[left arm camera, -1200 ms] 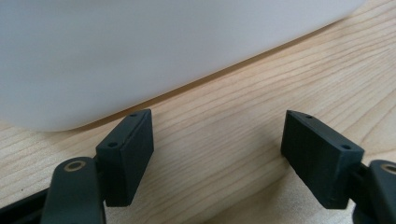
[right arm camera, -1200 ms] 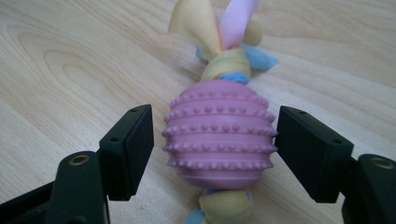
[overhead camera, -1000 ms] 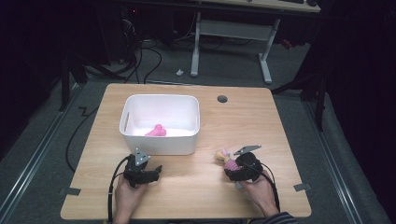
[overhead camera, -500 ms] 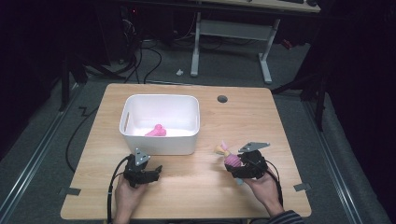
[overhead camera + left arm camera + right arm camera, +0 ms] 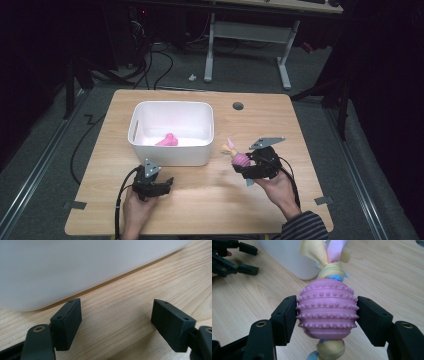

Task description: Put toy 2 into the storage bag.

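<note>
the right gripper [image 5: 327, 315] is clamped across the studded pink rubber ball [image 5: 327, 310] of a rope toy, which looks light, squashy and grippy, while the left gripper [image 5: 117, 322] gapes apart on nothing.

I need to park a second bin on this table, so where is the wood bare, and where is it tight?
Bare wood lies right of the white bin, around the round hole, and along the near edge between the two hands. It is tight at the bin's front: the left hand-held gripper sits open there, and the right hand-held gripper holds the pink ball toy beside its corner.
</note>
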The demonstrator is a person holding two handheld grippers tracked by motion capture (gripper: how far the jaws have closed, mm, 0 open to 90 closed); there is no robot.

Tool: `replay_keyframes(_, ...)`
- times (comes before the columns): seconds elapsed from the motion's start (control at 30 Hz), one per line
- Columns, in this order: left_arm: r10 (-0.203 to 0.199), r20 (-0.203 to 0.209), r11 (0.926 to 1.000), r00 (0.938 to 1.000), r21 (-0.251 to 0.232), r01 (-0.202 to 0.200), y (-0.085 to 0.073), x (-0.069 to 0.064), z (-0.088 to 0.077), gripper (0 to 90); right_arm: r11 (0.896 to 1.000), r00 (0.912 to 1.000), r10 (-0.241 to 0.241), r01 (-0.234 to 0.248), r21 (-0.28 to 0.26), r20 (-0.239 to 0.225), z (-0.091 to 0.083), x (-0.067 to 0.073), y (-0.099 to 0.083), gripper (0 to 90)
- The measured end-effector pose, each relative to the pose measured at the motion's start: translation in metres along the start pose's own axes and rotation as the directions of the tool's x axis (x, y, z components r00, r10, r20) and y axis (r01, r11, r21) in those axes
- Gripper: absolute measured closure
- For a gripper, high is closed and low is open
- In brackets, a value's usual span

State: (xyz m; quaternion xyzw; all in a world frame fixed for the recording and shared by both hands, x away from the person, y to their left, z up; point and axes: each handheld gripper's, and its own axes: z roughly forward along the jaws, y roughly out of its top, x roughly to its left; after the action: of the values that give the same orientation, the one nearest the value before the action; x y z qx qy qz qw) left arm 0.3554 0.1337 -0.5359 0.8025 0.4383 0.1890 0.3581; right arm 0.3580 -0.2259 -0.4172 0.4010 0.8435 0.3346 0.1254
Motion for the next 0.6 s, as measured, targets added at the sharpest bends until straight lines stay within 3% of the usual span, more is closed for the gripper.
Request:
replay_keyframes(0.2,0.000,0.000,1.0000,1.0000,0.000,0.000,0.000,0.000,0.000,24.8,0.998,0.9986,-0.051,0.051,-0.032,-0.016,-0.005,0.008,0.024,35.6)
replay_keyframes(0.33,0.000,0.000,1.0000,1.0000,0.000,0.000,0.000,0.000,0.000,24.8,0.998,0.9979,-0.065,0.064,-0.024,-0.007,-0.007,0.010,0.039,35.9)
replay_keyframes(0.6,0.000,0.000,1.0000,1.0000,0.000,0.000,0.000,0.000,0.000,24.8,0.993,0.9941,-0.103,0.101,-0.057,-0.035,-0.017,0.015,0.067,36.0)
